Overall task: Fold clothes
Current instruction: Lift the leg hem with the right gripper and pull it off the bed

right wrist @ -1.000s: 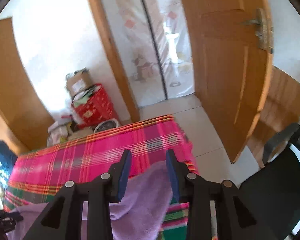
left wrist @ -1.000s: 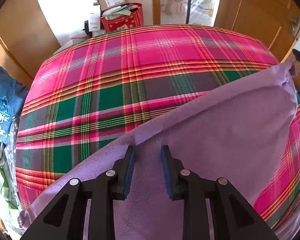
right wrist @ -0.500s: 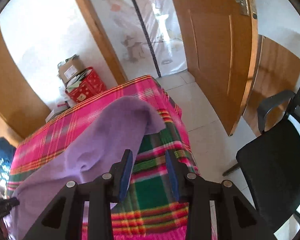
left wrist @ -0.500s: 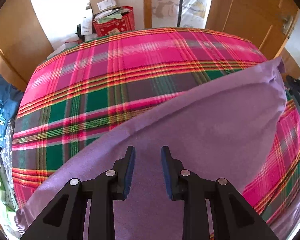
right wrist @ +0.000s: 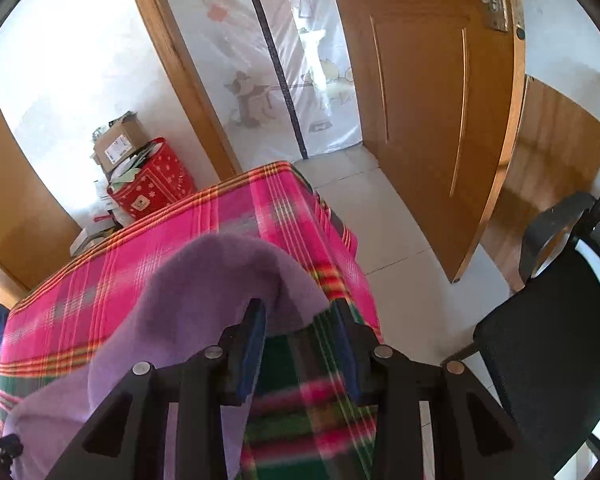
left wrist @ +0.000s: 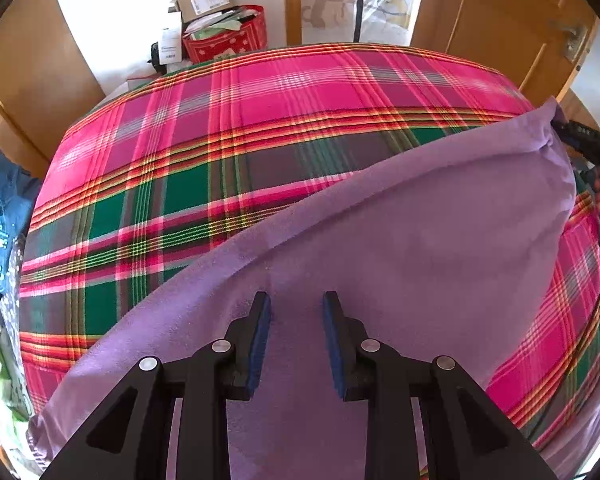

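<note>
Both wrist cameras look steeply down, close over the shared plaid bed (left wrist: 260, 128).

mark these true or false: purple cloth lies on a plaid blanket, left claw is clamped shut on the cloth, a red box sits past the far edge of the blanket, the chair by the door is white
1. The purple cloth lies on a plaid blanket. True.
2. The left claw is clamped shut on the cloth. False: its jaws stand apart above the cloth.
3. A red box sits past the blanket's far edge. True.
4. The chair by the door is white. False: it is black.
</note>
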Motion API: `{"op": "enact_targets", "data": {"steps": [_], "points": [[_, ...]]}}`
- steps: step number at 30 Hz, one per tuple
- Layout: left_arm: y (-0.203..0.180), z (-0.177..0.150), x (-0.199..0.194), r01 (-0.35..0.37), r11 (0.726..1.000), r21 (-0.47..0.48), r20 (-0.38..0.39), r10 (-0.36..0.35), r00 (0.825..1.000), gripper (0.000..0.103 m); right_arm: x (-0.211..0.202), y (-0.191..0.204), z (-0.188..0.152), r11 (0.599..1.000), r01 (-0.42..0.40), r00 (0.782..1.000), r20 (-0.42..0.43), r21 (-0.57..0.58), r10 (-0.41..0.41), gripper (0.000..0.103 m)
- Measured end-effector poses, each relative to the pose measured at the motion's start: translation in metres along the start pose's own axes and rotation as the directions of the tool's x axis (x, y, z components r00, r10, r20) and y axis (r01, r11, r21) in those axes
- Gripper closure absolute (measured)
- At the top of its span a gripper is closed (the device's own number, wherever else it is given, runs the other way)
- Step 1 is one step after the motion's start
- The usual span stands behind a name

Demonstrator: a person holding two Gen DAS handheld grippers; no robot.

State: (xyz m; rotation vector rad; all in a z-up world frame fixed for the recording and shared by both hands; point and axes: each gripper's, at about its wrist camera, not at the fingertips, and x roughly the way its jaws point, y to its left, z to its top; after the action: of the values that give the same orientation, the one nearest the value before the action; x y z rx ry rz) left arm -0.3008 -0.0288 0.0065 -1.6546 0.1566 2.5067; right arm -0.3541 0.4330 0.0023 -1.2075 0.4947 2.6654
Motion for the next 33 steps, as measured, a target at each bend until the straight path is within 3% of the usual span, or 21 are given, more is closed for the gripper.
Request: {"op": "enact_targets", "data": {"steps": [3, 5, 7, 16, 18, 25, 29, 33], "points": [[0.000, -0.001, 0.000, 0.001, 1.000, -0.003, 0.005, -0.001, 1.000, 0.075, 0.006, 0.013, 0.005, 0.998, 0.039, 0.999, 0.007, -0.045, -0.039, 0.067], [-0.001, -0.002, 0.000, 0.000, 1.000, -0.002, 0.007, 0.000, 1.000, 0.075, 0.007, 0.021, 0.007, 0.997, 0.052, 0.999, 0.013, -0.064, -0.051, 0.077], [-0.001, -0.002, 0.000, -0.002, 1.000, -0.001, 0.006, 0.002, 1.000, 0.075, 0.009, 0.030, 0.009, 0.995, 0.053, 0.999, 0.012, -0.079, -0.053, 0.098], [0.000, -0.002, 0.000, 0.005, 1.000, -0.008, 0.006, -0.005, 1.000, 0.075, -0.021, 0.057, 0.030, 0.970, 0.184, 0.980, 0.099, -0.158, -0.170, 0.098], [0.001, -0.001, 0.000, 0.010, 1.000, -0.011, 0.005, -0.010, 1.000, 0.075, -0.037, 0.058, 0.034, 0.944, 0.264, 0.962, 0.121, -0.197, -0.244, 0.098], [0.002, 0.000, 0.001, 0.014, 1.000, -0.021, 0.007, -0.014, 1.000, 0.075, -0.084, 0.049, 0.042, 0.907, 0.342, 0.939, 0.117, -0.247, -0.322, 0.098], [0.000, 0.000, 0.002, 0.008, 1.000, -0.023, 0.008, -0.008, 1.000, 0.075, -0.067, 0.052, 0.045, 0.861, 0.397, 0.915, 0.066, -0.317, -0.398, 0.098], [0.000, 0.001, 0.002, 0.009, 1.000, -0.023, 0.007, -0.008, 1.000, 0.075, -0.016, 0.053, 0.037, 0.835, 0.423, 0.889, -0.017, -0.353, -0.458, 0.098]]}}
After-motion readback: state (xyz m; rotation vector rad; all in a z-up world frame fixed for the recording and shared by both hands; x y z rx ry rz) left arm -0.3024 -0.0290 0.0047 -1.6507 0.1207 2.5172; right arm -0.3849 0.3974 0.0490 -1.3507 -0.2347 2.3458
